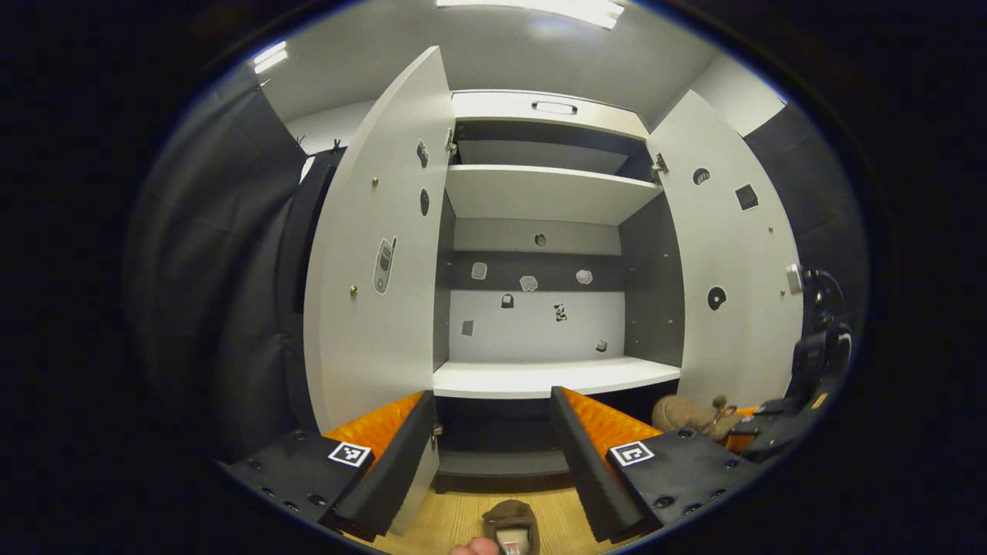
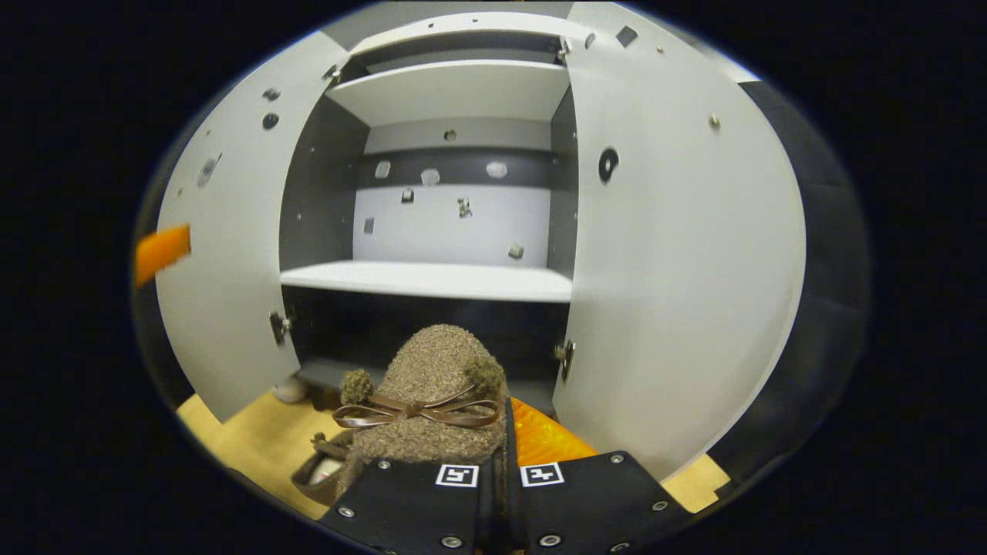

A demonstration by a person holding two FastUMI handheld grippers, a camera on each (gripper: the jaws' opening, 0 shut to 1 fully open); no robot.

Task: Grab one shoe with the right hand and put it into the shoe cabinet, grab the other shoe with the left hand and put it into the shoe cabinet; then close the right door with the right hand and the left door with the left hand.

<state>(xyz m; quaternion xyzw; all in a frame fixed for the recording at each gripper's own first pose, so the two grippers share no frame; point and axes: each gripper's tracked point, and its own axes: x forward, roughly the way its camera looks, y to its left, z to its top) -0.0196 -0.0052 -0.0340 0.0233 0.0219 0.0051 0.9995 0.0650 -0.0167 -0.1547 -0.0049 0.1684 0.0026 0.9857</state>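
Note:
The shoe cabinet (image 1: 540,193) stands ahead with both doors swung wide. My right gripper (image 2: 501,435) is shut on a brown fuzzy shoe (image 2: 436,378) with a ribbon bow, toe pointing at the cabinet's dark bottom compartment (image 2: 432,324). In the left gripper view, that shoe (image 1: 685,415) and the right gripper (image 1: 779,432) show low at the right. My left gripper (image 1: 493,401) is open, aimed at the cabinet, with nothing between its fingers. The other brown shoe (image 1: 510,526) lies on the wooden floor below it, and also shows in the right gripper view, the second shoe (image 2: 324,466) being left of the held one.
The left door (image 1: 378,293) and right door (image 1: 732,254) flank the opening. A white middle shelf (image 1: 551,378) and an upper shelf (image 1: 540,193) are bare. Black cloth walls stand on both sides. A fingertip (image 1: 474,547) shows at the bottom edge.

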